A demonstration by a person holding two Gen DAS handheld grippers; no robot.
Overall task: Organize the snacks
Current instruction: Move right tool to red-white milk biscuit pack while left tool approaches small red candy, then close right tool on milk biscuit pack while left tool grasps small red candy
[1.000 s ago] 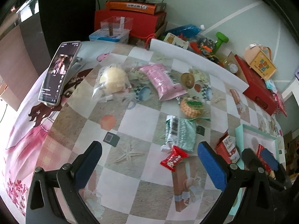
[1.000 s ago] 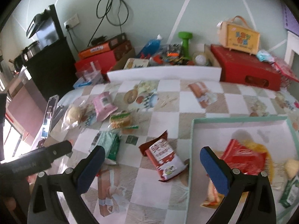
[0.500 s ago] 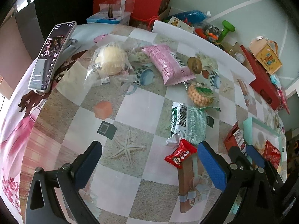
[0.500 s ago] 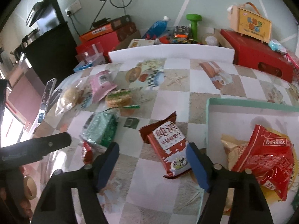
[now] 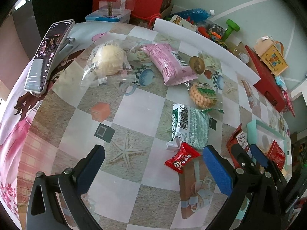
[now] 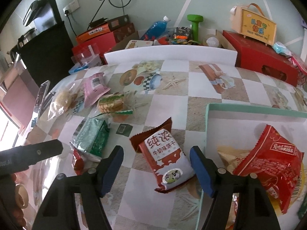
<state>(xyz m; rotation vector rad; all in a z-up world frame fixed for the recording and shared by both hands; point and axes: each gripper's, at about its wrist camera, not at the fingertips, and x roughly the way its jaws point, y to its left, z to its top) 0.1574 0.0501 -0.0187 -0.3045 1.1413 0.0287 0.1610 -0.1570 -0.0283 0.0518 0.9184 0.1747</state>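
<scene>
Milk-biscuit packet (image 6: 166, 161) lies between the right gripper (image 6: 156, 162) jaws, its long axis running away from them. They have just been closing; the right pad seems to touch the packet, the left stands clear. Left gripper (image 5: 153, 164) is released, farther off.

Soft daylight, perhaps from a window at left; strong fisheye bending, dark corners, mild edge blur.
</scene>
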